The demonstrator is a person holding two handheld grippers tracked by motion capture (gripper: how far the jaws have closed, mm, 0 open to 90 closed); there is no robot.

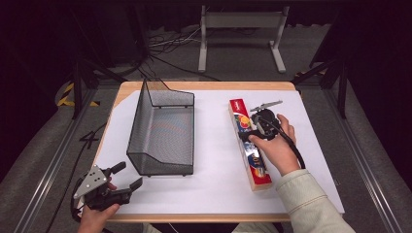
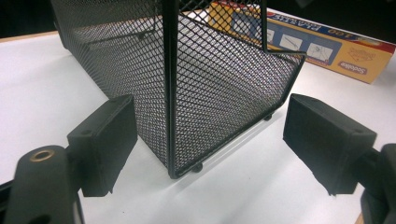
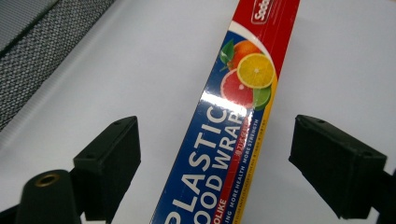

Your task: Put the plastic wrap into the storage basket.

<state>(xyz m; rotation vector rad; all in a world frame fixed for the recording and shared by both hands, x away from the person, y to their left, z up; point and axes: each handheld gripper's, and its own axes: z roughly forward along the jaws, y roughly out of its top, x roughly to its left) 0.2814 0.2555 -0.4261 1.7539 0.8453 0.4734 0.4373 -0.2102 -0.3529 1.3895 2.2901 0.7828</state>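
Note:
A long box of plastic food wrap point(image 1: 240, 115) point(image 3: 224, 140), red and blue with citrus fruit printed on it, lies flat on the right half of the white-covered table point(image 1: 214, 179). My right gripper point(image 1: 250, 130) point(image 3: 215, 168) hovers over the box's middle. Its jaws are open, one on each side of the box, with a gap to either pad. A black wire-mesh basket point(image 1: 163, 131) point(image 2: 210, 84) stands left of centre. My left gripper point(image 1: 130, 174) point(image 2: 210, 140) rests open at the table's near left corner, facing the basket's near corner with nothing held. The box point(image 2: 327, 51) shows behind the mesh.
White sheet separates basket and box, and more lies along the front edge. The wooden table rim point(image 1: 204, 86) shows at the back. Beyond the table, a grey metal stand point(image 1: 240, 29) and loose cables point(image 1: 165, 43) lie on the floor.

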